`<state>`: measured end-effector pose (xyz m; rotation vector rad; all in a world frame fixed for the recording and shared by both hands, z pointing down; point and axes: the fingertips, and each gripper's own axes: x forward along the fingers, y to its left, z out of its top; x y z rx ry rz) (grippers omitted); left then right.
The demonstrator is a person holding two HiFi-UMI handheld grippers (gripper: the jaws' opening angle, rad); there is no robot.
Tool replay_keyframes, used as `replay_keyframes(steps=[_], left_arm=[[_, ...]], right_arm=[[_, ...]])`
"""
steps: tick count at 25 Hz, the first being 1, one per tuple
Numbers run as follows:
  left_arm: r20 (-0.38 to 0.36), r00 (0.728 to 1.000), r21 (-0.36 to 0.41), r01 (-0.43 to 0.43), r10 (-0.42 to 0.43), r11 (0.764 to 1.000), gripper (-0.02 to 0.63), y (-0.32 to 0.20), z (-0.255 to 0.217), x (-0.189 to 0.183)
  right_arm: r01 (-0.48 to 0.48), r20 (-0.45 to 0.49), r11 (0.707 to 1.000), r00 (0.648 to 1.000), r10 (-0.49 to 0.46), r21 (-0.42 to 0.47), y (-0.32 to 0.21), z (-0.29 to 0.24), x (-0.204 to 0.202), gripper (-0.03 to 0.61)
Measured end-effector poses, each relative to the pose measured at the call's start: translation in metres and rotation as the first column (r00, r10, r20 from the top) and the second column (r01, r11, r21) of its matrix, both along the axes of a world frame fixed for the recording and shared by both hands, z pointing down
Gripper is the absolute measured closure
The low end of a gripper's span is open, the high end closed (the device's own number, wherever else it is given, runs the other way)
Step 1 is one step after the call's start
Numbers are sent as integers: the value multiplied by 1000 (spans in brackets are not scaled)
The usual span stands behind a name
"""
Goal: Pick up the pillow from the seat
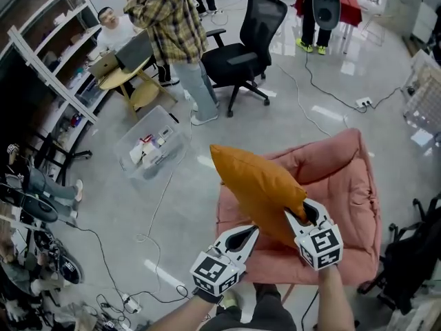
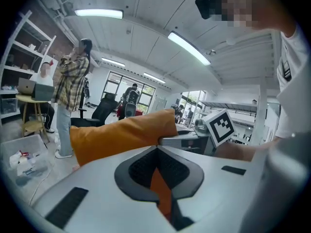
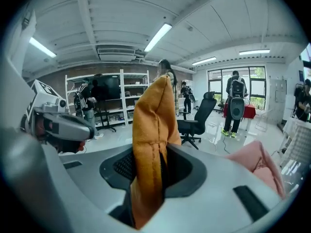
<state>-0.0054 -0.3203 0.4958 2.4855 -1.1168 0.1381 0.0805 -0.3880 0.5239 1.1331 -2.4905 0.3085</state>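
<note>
Pinching the pillow [image 1: 256, 183] between their fingers [image 1: 242, 238], left gripper [image 1: 253, 230] and right gripper [image 1: 295, 214] hold it over the seat [image 1: 344, 174].

An orange pillow [image 1: 256, 185] is held in the air over a pink padded seat [image 1: 344, 178] (plump, smooth fabric). It tilts, far corner high; left gripper [image 1: 251, 233] and right gripper [image 1: 300, 214] pinch its near edge.

We've got a pale glossy floor [image 1: 289, 116] here with the pink padded seat [image 1: 355, 185] sitting on it, a clear plastic bin [image 1: 153, 145] of bits just to its left, a black office chair [image 1: 242, 50] further back, plus loose cables [image 1: 160, 197] and a power strip [image 1: 363, 103].
</note>
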Motion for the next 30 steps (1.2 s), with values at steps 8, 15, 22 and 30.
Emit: replay_keyframes(steps=[8,15,22,30], left_arm=[[-66,998,65,0,4,998,603,43,-62,-30],[-91,995,163,-37,52,986,603,74,-128,-38],[-95,991,239,-74,99,968,603,116,-172,-53],[-113,984,251,-105,137,962,603,180,-192,-72]], right_arm=[[-90,35,991,996,87,98,46,-99,-2,433],[-136,72,978,989,126,161,94,-168,-10,430],[-163,111,960,984,141,227,147,-215,-31,428],[-180,111,950,982,156,255,220,-241,-52,428]])
